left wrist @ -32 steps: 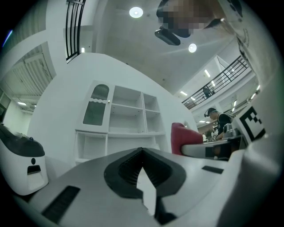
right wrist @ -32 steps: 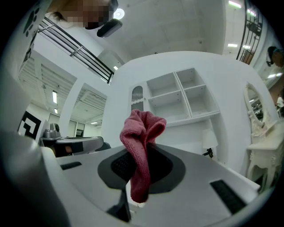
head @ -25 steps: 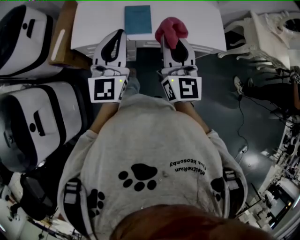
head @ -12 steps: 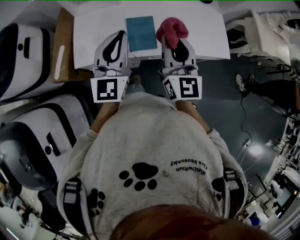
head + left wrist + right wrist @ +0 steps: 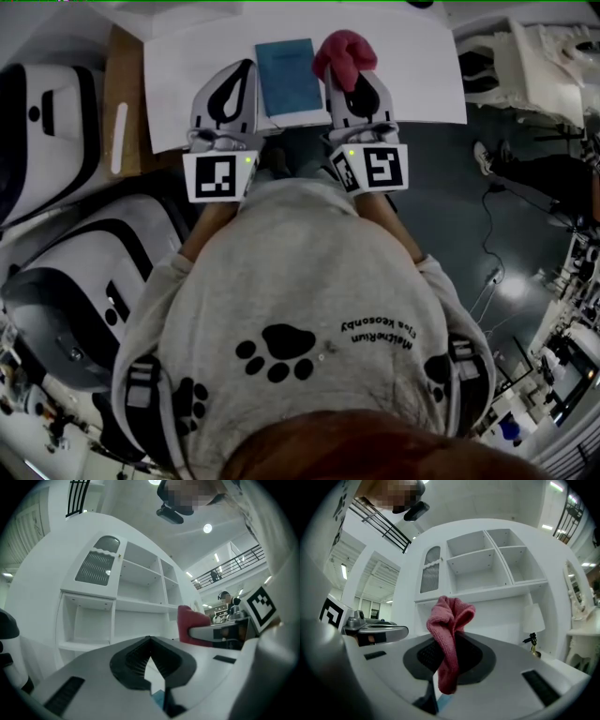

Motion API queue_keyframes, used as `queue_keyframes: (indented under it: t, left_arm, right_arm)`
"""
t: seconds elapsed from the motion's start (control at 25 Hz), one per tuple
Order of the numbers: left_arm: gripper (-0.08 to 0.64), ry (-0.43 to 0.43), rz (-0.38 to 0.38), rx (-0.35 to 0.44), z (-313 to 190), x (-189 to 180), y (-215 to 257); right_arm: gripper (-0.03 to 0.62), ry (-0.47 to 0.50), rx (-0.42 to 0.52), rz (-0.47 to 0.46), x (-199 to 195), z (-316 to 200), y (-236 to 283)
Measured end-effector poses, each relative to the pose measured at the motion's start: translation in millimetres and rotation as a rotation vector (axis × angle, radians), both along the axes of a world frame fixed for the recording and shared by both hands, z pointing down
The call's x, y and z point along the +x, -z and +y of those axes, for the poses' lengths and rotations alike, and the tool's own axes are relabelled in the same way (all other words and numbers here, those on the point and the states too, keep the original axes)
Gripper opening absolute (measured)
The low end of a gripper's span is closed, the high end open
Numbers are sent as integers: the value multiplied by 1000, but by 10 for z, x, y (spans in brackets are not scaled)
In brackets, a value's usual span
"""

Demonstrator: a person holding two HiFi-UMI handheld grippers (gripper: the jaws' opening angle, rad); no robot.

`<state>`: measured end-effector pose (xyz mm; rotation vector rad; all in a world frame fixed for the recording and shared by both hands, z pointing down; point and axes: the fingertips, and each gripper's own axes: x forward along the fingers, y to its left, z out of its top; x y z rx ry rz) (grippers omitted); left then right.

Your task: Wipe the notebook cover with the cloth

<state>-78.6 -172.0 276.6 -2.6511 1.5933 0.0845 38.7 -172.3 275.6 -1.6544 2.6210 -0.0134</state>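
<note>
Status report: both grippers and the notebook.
Left gripper shut, empty. Right gripper shut on cloth. Notebook flat on table, cloth beside it. Nothing on its cover.

**A large open lab hall dressed with home-style furniture**

The left gripper view shows a high ceiling with round recessed lights (image 5: 207, 528) and a railed upper gallery (image 5: 234, 564). A white cubby shelf unit (image 5: 487, 569) fills both gripper views, with a small table lamp (image 5: 533, 620) at its lower right. In the head view, bulky white-and-black machine housings (image 5: 84, 272) crowd the floor off the left edge of the white counter (image 5: 187, 84). A cable (image 5: 486, 234) trails over the dark floor (image 5: 441, 187). Ornate white furniture (image 5: 525, 56) stands off the counter's right edge, and cluttered equipment benches (image 5: 572, 375) lie farther out.
</note>
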Motion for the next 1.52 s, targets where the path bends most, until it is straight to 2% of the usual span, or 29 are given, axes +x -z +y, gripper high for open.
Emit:
queue_keyframes:
  t: [0.24,0.6,1.08,1.2,1.52]
  left_arm:
    - [12,-1,-10,-27,-157,-36,-159]
    - [12,52,-6,-66,-401,-103,-523]
    - [12,114,-25,-140,-669,-32,-1095]
    - [12,122,-30,-187,-712,-24,-1263]
    - [12,166,-91,-242,-801,-57,-1664]
  right_arm:
    - [60,54,-38,2,-97,-212,-164]
    - [60,167,-46,96,-318,-544,-536]
    - [60,347,-125,203,-431,-1036,-1097]
    - [60,395,-142,252,-466,-1144,-1259]
    - [60,506,-131,386,-596,-1376,-1637]
